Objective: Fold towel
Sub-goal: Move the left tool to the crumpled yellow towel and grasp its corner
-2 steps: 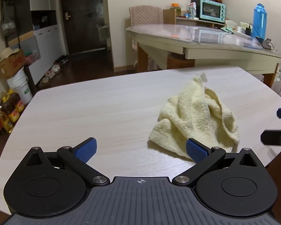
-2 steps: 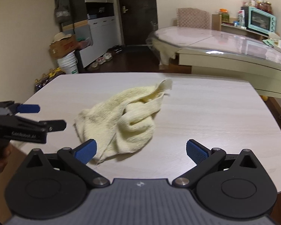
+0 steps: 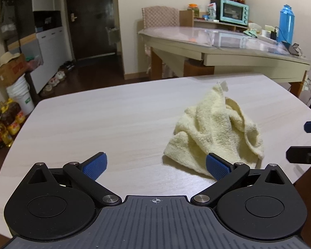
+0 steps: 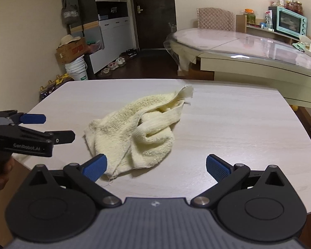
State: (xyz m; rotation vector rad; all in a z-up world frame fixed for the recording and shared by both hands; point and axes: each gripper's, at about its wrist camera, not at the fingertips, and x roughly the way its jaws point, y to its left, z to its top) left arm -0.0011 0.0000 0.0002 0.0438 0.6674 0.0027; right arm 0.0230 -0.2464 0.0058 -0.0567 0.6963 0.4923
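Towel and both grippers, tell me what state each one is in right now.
towel: crumpled in a heap on the table, not folded, not gripped.
left gripper: open, empty, near the towel's edge.
right gripper: open, empty, near the towel's edge.

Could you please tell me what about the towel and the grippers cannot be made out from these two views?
- Towel: crumpled on the table, so its corners and underside are buried in folds.
- Right gripper: in the left wrist view, cut off by the right edge.
- Left gripper: in the right wrist view, its body leaves the left edge.
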